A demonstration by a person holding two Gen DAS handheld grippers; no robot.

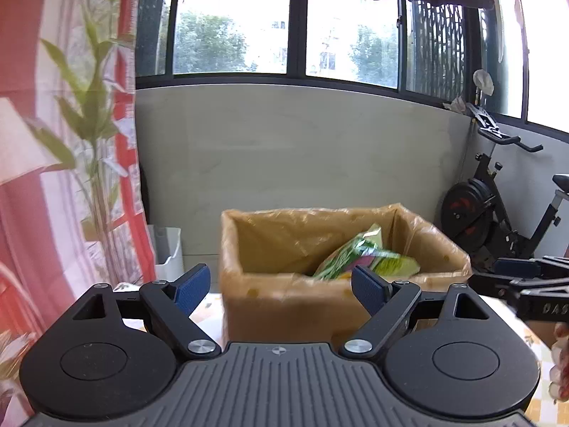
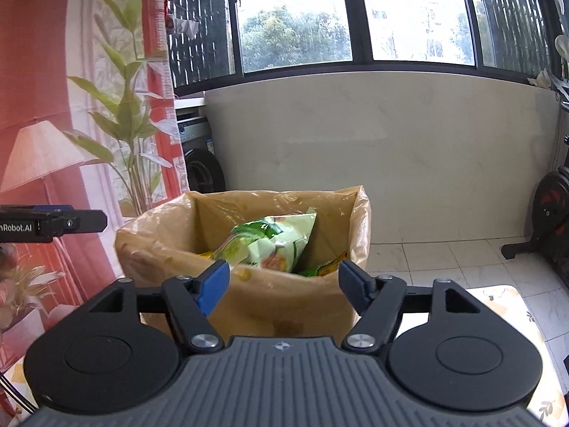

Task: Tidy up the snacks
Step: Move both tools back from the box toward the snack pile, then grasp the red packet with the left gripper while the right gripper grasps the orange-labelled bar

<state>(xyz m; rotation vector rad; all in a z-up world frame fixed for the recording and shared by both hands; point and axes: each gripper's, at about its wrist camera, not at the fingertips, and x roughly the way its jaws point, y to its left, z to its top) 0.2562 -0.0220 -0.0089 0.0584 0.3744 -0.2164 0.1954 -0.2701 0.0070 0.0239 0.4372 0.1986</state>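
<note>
A cardboard box lined with yellowish plastic (image 1: pixel 284 306) (image 2: pixel 160 245) stands on the table ahead of both grippers. Green and white snack bags (image 1: pixel 359 259) (image 2: pixel 274 245) lie tilted inside it, with another yellow-green packet (image 2: pixel 327 267) at the box's right. My left gripper (image 1: pixel 281 286) is open, its blue pads (image 1: pixel 192 288) wide apart in front of the box, nothing between them. My right gripper (image 2: pixel 282 286) is open too, just short of the box's near wall, holding nothing. Each gripper shows in the other's view: the right one (image 1: pixel 526 284) and the left one (image 2: pixel 53 222).
The table has a pale floral cloth (image 2: pixel 498 302) (image 1: pixel 209 309). A red printed curtain with a plant motif (image 1: pixel 71 142) hangs at the left. An exercise bike (image 1: pixel 498 206) stands at the right by the low wall, a white bin (image 1: pixel 169 252) on the floor behind the table.
</note>
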